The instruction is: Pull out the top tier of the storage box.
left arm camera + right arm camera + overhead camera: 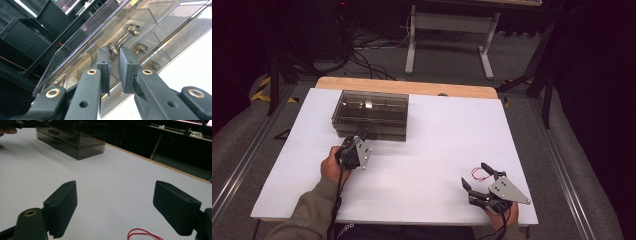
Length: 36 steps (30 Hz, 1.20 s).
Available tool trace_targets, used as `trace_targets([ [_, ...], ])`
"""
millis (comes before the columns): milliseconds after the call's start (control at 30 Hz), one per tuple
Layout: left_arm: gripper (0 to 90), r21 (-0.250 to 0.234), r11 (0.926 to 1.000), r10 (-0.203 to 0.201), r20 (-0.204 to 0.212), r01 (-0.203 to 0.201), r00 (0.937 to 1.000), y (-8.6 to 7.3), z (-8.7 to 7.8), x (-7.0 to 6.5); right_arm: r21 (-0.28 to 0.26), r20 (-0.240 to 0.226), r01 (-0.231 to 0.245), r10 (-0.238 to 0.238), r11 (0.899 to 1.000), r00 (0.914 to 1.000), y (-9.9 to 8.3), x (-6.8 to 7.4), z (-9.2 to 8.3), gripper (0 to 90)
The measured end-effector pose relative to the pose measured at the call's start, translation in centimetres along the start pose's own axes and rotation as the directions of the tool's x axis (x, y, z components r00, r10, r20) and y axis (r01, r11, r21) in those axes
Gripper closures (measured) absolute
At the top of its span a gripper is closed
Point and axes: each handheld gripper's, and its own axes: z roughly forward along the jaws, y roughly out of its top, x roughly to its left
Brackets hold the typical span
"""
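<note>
Sitting at the left, the left gripper (361, 136) is poking its tips right up against the front of the smoky drawer box (371, 114) on the white table (442, 145). Its jaws are standing nearly closed around one of the little metal knobs (113, 48), though I can't tell if they're actually pinching it. Over at the right, the right gripper (474, 175) is hanging wide open with nothing in it, just above a red wire loop (143, 234).

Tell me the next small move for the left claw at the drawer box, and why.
Probably pull the left claw straight back toward the person. Its jaws stand nearly together at the front of the clear drawer box, seemingly on a round knob, and the drawers look closed.
</note>
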Motion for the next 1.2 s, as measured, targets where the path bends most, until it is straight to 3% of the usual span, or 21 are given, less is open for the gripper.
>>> trace_targets([
  [233, 78.3, -0.004, 0.9997, -0.022, 0.03, 0.023, 0.9993, -0.2, -0.8, 0.2, 0.001, 0.004, -0.001, 0.001, 1.0, 1.0, 0.0, -0.1, -0.1, 20.4],
  [267, 75.8, -0.01, 0.9993, -0.036, 0.059, 0.037, 0.9976, -0.3, -0.9, 0.4, 0.006, 0.006, -0.003, 0.003, 1.0, 1.0, 0.0, -0.1, -0.1, 20.2],
  [367, 68.3, -0.009, 0.999, -0.044, 0.082, 0.044, 0.9956, -0.3, -1.1, 0.6, 0.005, 0.009, -0.001, 0.001, 1.0, 1.0, 0.0, -0.1, -0.1, 19.9],
  [467, 76.8, -0.024, 0.9943, -0.101, 0.11, 0.104, 0.9888, -0.3, -1.4, 1.2, 0.004, 0.013, 0.0, 0.0, 1.0, 0.9999, 0.1, -0.1, -0.1, 19.7],
  [500, 86.0, -0.034, 0.992, -0.116, 0.125, 0.121, 0.9853, -0.3, -1.6, 1.5, 0.008, 0.011, -0.001, 0.001, 1.0, 0.9999, 0.1, -0.1, -0.1, 19.7],
  [533, 89.5, -0.038, 0.9886, -0.138, 0.144, 0.145, 0.9799, -0.3, -1.7, 1.9, 0.008, 0.007, -0.002, 0.001, 1.0, 1.0, 0.0, -0.1, -0.1, 19.7],
  [633, 89.6, -0.031, 0.9867, -0.154, 0.124, 0.159, 0.9802, -0.1, -1.9, 2.8, 0.012, -0.002, 0.003, -0.003, 1.0, 1.0, 0.1, -0.1, -0.1, 19.7],
  [767, 89.6, -0.031, 0.9764, -0.208, 0.132, 0.214, 0.9691, 0.2, -1.9, 4.3, 0.019, -0.01, 0.003, -0.003, 1.0, 0.9999, 0.0, 0.0, 0.0, 19.7],
  [833, 89.6, -0.036, 0.9743, -0.216, 0.134, 0.222, 0.9673, 0.5, -2.0, 4.8, 0.019, -0.009, 0.002, -0.001, 1.0, 1.0, 0.0, -0.1, 0.0, 19.7],
  [900, 89.5, 0.001, 0.9774, -0.209, 0.165, 0.211, 0.9639, 1.2, -1.7, 5.8, 0.023, -0.009, 0.005, -0.005, 1.0, 1.0, 0.0, 0.0, 0.0, 19.7],
  [967, 89.5, 0.018, 0.9805, -0.196, 0.166, 0.196, 0.9665, 1.8, -1.5, 6.6, 0.028, -0.012, 0.009, -0.008, 1.0, 0.9999, -0.1, 0.0, 0.0, 19.8],
  [1033, 89.5, 0.051, 0.9768, -0.214, 0.203, 0.208, 0.9556, 2.3, -1.0, 7.5, 0.037, -0.013, 0.009, -0.008, 0.999, 0.9999, -0.1, 0.1, 0.0, 19.8],
  [1067, 89.4, 0.091, 0.9737, -0.225, 0.243, 0.209, 0.9434, 2.7, -0.5, 8.1, 0.038, -0.015, 0.011, -0.01, 0.999, 0.9998, -0.1, 0.2, 0.0, 19.9],
  [1100, 89.5, 0.116, 0.9729, -0.224, 0.258, 0.2, 0.9398, 2.9, -0.2, 8.5, 0.038, -0.017, 0.016, -0.016, 0.999, 0.9997, -0.1, 0.2, 0.0, 20.0],
  [1133, 89.4, 0.17, 0.9704, -0.215, 0.285, 0.172, 0.9341, 3.1, 0.6, 9.1, 0.042, -0.013, 0.021, -0.021, 0.999, 0.9997, 0.0, 0.2, 0.0, 20.0],
  [1200, 89.4, 0.187, 0.9704, -0.203, 0.287, 0.153, 0.9363, 3.2, 0.9, 9.3, 0.046, -0.015, 0.019, -0.019, 0.999, 0.9997, -0.1, 0.2, -0.1, 20.2],
])
